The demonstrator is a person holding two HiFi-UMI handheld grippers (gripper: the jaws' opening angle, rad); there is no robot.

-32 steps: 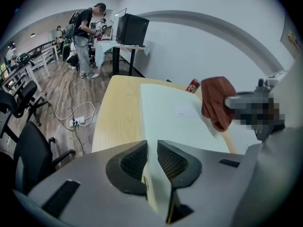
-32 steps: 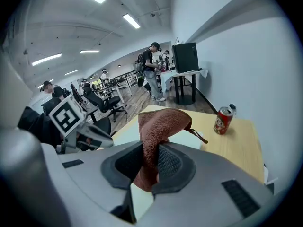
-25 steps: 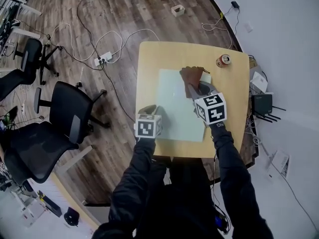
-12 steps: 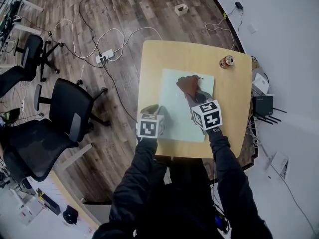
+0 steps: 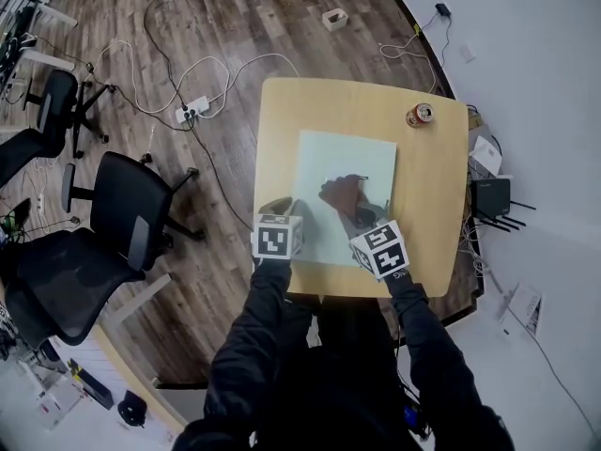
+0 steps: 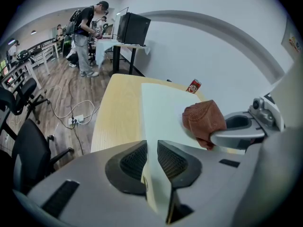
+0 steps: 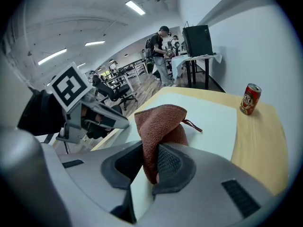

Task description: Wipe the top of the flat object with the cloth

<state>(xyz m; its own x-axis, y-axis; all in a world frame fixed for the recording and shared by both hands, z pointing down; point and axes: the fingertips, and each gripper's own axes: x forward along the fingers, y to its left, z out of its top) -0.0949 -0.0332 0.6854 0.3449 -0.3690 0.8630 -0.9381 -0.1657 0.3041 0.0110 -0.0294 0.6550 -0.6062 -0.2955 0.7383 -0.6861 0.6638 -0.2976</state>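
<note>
Clamps brown cloth (image 5: 340, 194) between clenched fingers of right gripper (image 7: 150, 164), bunched just ahead of the fingertips atop pale flat object (image 5: 343, 158); pinches that object's near edge between left gripper (image 6: 152, 160) fingers, on table (image 5: 432, 186).

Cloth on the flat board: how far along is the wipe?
Done: the left gripper clamps the flat board at its near edge, and the right gripper grips the cloth. In hand: the cloth has swept from the far right corner to mid-board. Left, apparently: the left strip and the near edge.
</note>
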